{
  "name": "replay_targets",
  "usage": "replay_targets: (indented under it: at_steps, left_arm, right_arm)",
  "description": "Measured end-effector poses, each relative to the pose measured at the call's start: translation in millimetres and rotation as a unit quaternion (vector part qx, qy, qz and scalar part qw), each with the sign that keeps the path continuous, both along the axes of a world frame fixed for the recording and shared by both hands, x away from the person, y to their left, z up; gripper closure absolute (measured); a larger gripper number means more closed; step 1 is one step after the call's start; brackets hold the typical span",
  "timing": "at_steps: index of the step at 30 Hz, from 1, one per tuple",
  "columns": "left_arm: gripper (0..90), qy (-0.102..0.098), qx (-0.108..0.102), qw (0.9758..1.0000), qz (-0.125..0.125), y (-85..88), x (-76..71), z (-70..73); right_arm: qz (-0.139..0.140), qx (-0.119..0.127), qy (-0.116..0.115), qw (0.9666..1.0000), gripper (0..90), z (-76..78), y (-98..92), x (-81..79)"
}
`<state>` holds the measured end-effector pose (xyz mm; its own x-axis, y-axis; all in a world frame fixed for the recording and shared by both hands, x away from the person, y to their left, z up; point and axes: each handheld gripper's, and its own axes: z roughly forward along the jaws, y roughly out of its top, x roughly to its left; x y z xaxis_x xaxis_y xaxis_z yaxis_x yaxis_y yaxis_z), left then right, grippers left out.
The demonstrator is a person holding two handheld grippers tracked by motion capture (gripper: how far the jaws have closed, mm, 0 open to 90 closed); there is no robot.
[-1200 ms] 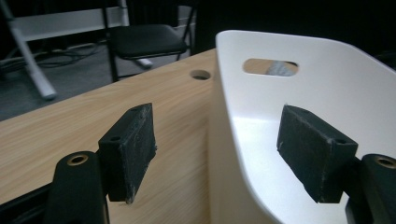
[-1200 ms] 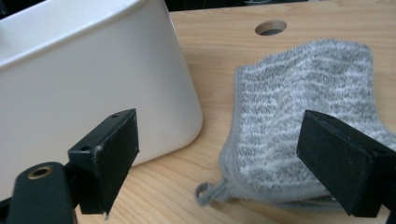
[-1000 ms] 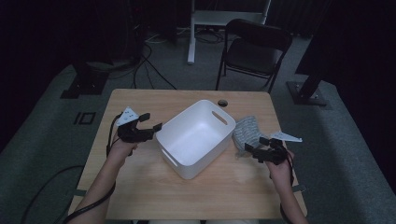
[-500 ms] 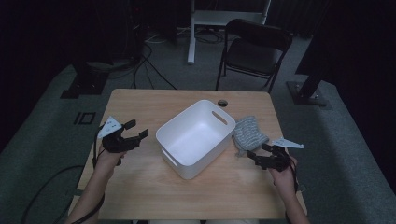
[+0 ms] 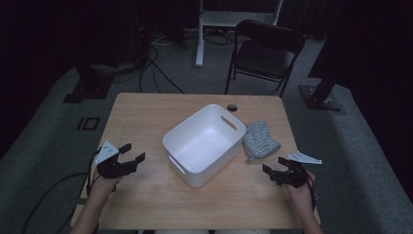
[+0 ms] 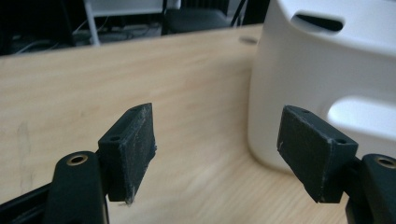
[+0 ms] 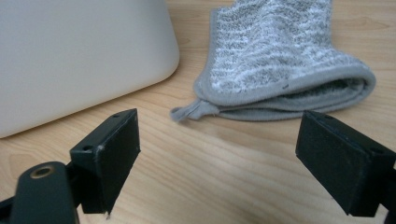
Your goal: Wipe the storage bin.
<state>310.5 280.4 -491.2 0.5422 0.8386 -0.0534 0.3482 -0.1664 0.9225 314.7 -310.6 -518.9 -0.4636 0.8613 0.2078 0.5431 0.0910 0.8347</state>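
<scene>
On the wooden table (image 5: pixel 146 117) a white bin (image 5: pixel 204 144) sat near the middle, turned at an angle, nothing visible inside. Just right of it, touching or nearly so, lay a folded grey cloth (image 5: pixel 260 141), its small loop tab pointing back twd the person. Right gripper (image 5: pixel 281 174) hovered near the table's front-right edge, jaws apart w/ nothing between them; the cloth lay a little ahead of it, not touched. Left gripper (image 5: pixel 132 157) was at the table's left side, well apart from the cloth w/ the bin in between, jaws also apart, holding nothing, bin wall close by its right jaw.
</scene>
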Motion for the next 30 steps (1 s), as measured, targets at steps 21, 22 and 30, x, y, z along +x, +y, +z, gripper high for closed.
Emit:
replay_targets:
  at_steps: [21, 22, 30]
  left_arm:
    - [26.3, 0.039, 0.036, 0.9918, 0.116, 6.8, -31.0, -37.0]
    - [26.3, 0.039, 0.039, 0.991, 0.122, 8.0, -30.8, -38.1]
    - [26.3, 0.06, 0.04, 0.9841, 0.162, 17.2, -28.7, -47.0]
  right_arm:
    - [-0.097, -0.049, 0.003, 0.9941, 12.0, -20.7, -9.0, -29.5]
    - [-0.1, -0.055, 0.003, 0.9935, 12.1, -21.5, -8.8, -29.6]
    - [-0.142, -0.071, 0.012, 0.9873, 10.8, -29.8, -9.3, -25.5]
